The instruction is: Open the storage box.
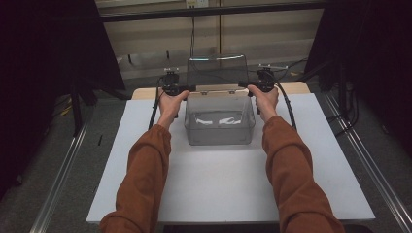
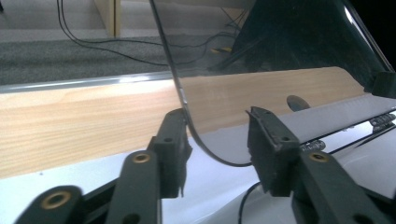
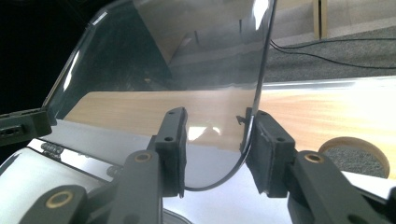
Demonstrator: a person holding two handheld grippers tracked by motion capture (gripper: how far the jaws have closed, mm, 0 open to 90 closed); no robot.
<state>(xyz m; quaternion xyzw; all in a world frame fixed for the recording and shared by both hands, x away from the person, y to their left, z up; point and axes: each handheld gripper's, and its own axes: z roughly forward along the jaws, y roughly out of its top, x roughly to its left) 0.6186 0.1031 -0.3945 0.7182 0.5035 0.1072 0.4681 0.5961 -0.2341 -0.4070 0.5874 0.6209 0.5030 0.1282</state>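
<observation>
Lid stands raised at the far rim of the clear box, mid-table. Left gripper: jaws parted, edge loose between. Right gripper: likewise loose. Unheld, the lid might swing shut.

A flat white rectangular tabletop board is carrying a clear plastic storage box (hinged lid raised), sitting centred near its far edge; pale wooden table is showing beyond.

The left gripper straddles the clear lid's edge, jaws apart, above a wooden board.
</observation>
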